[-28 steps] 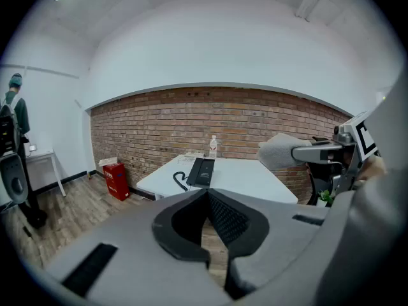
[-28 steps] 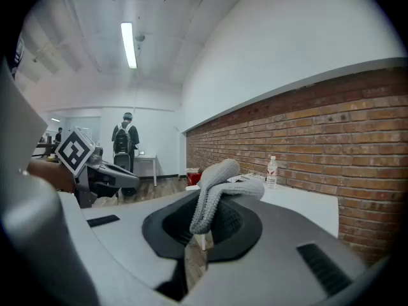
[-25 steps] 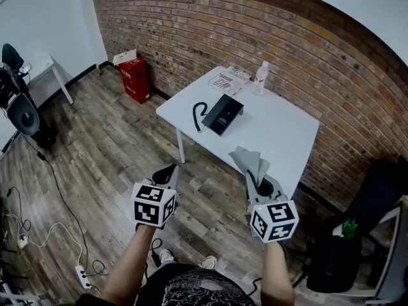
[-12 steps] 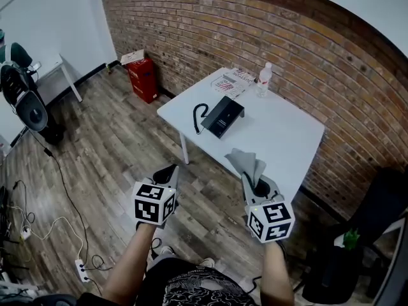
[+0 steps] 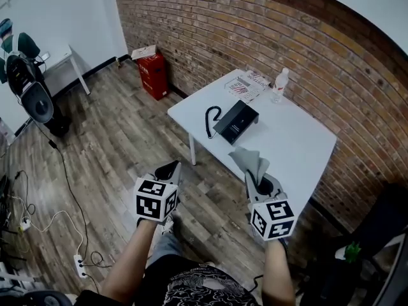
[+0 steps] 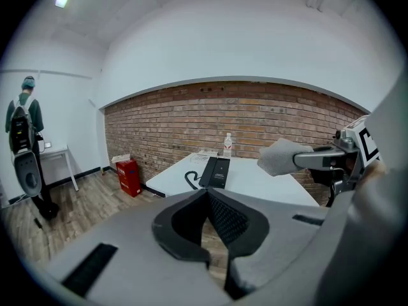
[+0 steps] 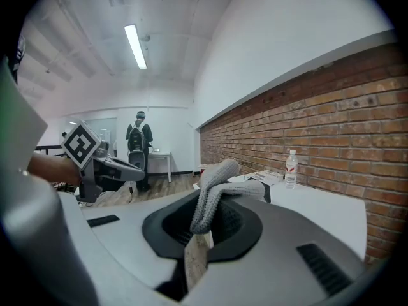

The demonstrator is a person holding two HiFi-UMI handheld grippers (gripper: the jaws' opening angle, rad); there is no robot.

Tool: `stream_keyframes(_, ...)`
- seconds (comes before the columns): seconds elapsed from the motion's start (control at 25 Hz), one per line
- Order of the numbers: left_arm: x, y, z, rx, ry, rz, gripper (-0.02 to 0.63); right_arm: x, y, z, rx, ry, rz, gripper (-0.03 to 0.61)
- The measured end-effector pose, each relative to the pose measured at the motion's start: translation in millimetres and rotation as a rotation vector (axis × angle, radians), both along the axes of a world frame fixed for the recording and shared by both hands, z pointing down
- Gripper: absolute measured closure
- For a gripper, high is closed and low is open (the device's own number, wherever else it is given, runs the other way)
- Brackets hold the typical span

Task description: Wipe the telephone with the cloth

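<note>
Telephone (image 5: 236, 121) shifted rightward; right hand-held gripper (image 5: 257, 176) grips cloth (image 5: 250, 161)

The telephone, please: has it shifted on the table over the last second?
No. The telephone keeps its place on the white table, at the same angle to the bottle; only the head view itself has swung.

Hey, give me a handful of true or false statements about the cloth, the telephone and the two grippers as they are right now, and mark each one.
1. The right gripper holds the cloth. True.
2. The left gripper is clamped on the telephone. False: its jaws are together on nothing, over the floor.
3. The telephone lies on the white table. True.
4. The water bottle stands on the floor. False: it stands on the table by the brick wall.
</note>
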State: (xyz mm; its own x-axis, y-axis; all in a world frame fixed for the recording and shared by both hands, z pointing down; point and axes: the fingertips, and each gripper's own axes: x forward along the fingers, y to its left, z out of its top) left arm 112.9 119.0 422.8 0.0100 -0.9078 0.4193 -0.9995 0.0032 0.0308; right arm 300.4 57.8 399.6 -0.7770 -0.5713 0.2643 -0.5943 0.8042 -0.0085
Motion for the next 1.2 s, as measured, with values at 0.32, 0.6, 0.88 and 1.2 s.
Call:
stream_keyframes(0.32, -70.3, -54.6, 7.4, 0.0, 0.02, 0.044, 0.607, -68.9, -45.9, 8.7, -0.015, 0.032, 0.04, 0.569)
stream_keyframes(0.6, -132.8, -112.7, 9.1, -0.017, 0.047, 0.125, 0.607, -129.2, -91.2, 13.1, -0.047, 0.072, 0.117, 0.569)
stream_keyframes(0.88, -179.5, -175.1, 16.9, -0.032, 0.081, 0.245, 0.607, -178.0, -132.8, 11.1, -0.056, 0.11, 0.222, 0.569)
stream_keyframes(1.2, -202.7, -224.2, 26.2, -0.046, 0.086, 0.383, 0.607, -210.1, -160.6, 12.3, -0.063, 0.126, 0.33, 0.569)
